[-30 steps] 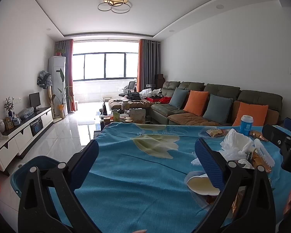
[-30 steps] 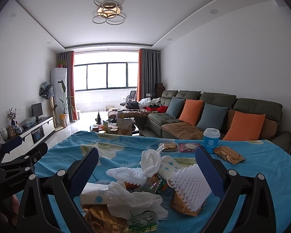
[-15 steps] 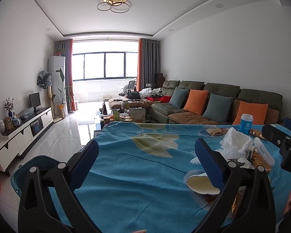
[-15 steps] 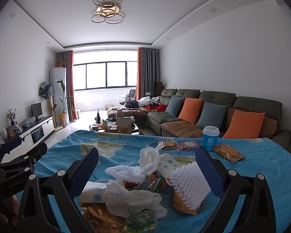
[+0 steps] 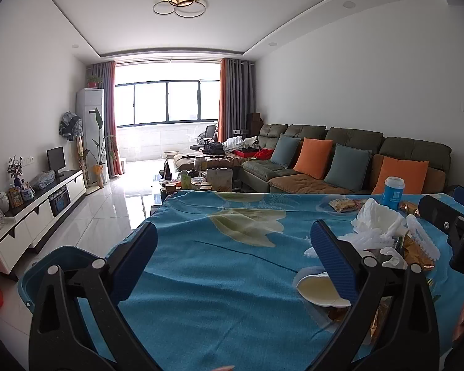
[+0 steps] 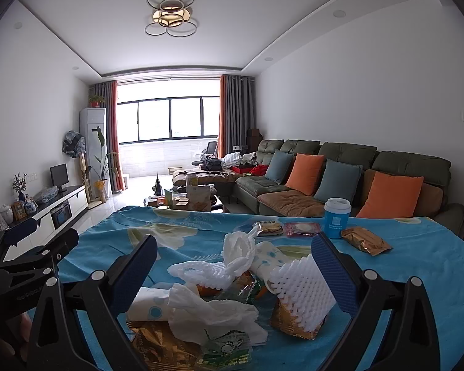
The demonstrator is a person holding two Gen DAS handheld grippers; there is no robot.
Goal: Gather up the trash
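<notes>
Both our tongs, left gripper (image 5: 232, 250) and right gripper (image 6: 232, 256), gape wide, empty. Risk: tissue (image 6: 213, 312) slips (flimsy), foam net (image 6: 303, 293) snags neighbours.

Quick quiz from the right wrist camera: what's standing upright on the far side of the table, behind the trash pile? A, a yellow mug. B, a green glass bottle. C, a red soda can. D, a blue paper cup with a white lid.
D: a blue paper cup with a white lid stands upright on the blue tablecloth, beyond the trash pile, next to a gold wrapper.
</notes>
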